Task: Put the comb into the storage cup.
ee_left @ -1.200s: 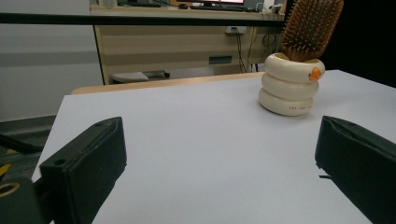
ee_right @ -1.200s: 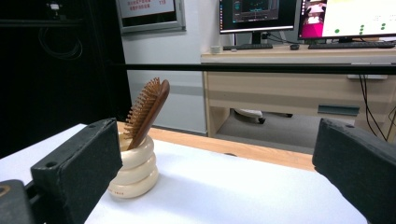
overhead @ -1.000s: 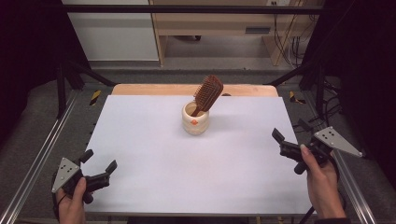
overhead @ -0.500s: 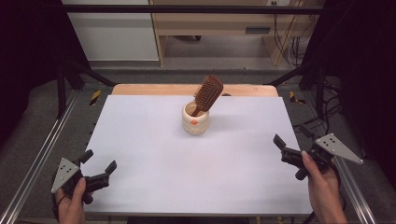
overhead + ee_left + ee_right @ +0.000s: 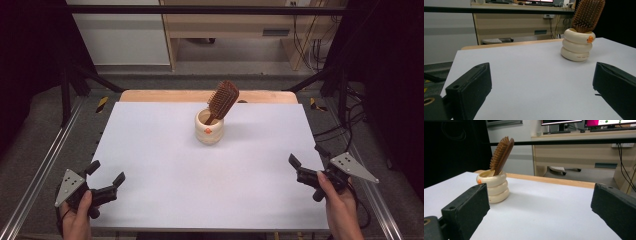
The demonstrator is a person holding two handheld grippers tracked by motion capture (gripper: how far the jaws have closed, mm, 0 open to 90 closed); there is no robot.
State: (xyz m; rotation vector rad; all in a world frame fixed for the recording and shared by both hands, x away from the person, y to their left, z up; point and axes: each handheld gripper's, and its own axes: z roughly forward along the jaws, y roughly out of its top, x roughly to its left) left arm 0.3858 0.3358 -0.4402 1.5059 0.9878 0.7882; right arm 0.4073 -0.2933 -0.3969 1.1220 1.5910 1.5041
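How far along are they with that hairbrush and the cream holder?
The hairbrush stands handle-down, leaning, in the cream holder, so that looks done. In hand: nothing; the left tool and right tool are open, empty, near the table's front corners. Nothing visibly remains.
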